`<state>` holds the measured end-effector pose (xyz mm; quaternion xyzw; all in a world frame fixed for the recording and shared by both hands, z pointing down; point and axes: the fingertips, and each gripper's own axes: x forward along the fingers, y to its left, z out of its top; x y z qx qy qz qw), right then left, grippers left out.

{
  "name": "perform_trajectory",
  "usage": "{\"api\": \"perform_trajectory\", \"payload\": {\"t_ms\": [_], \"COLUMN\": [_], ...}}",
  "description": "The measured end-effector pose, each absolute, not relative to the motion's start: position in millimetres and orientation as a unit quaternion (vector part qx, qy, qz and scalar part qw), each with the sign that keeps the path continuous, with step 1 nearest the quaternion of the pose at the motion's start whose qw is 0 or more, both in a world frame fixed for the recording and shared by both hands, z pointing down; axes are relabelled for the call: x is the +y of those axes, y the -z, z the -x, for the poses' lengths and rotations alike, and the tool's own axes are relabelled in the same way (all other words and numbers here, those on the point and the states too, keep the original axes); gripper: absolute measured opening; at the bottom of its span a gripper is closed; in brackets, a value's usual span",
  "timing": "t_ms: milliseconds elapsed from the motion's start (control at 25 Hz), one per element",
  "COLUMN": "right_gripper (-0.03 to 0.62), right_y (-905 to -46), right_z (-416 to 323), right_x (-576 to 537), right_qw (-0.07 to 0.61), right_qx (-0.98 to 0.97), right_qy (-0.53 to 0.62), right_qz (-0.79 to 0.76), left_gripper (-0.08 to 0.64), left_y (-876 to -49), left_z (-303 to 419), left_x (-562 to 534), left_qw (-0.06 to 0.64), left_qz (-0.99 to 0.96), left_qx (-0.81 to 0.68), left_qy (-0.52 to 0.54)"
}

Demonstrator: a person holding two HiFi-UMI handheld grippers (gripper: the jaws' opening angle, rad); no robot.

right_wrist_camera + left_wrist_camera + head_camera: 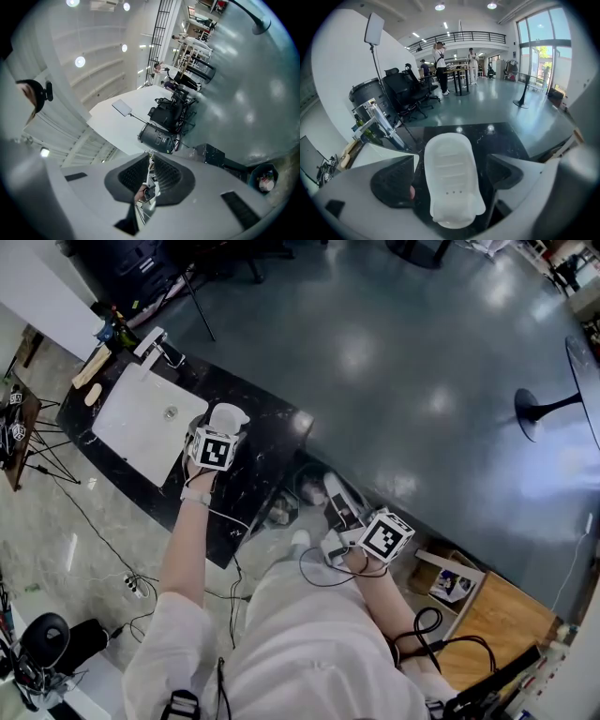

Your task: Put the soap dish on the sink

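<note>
Head view, soap dish [228, 416] on counter [267, 442] beside basin [131, 427], faucet [155, 345] beyond

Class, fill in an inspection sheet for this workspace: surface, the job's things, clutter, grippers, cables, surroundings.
Surface: black marble counter with a white sink basin set into it.
Job's things: white soap dish lies on the counter beside the basin, not in it.
Clutter: faucet, bottles and wooden pieces at the counter's far end.
Grippers: left gripper open, fingers either side of the soap dish with gaps; right gripper shut, empty, held off the counter near the person's lap.
Cables: loose leads on the floor, running towards a power strip.
Surroundings: glossy grey floor, office chairs, people standing far off.
</note>
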<state>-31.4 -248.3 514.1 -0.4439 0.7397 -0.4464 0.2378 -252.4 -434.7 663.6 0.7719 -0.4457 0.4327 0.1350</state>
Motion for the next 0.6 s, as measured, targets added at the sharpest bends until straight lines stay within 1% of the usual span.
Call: {"api": "perform_trajectory", "payload": {"t_ms": [120, 280, 400, 600], "right_gripper": [0.049, 0.049, 0.049, 0.049], "right_y": [-511, -502, -490, -469], "right_z": [23, 10, -5, -38], "right_x": [-247, -240, -233, -214], "right_qw": [0.245, 0.260, 0.271, 0.298], "right_qx": [0.741, 0.740, 0.740, 0.734], "right_qy": [0.441, 0.434, 0.425, 0.406], "right_qz": [0.444, 0.443, 0.446, 0.456], "left_gripper": [0.477, 0.477, 0.477, 0.477], "left_y": [-635, -593, -564, -514], "left_z": [245, 210, 176, 99], "left_x": [-429, -412, -386, -336], "left_qw": [0.115, 0.087, 0.077, 0.066], "left_qz": [-0.775, -0.801, -0.817, -0.866], "left_qx": [-0.461, -0.454, -0.446, -0.406], "left_qy": [-0.416, -0.381, -0.357, -0.285]}}
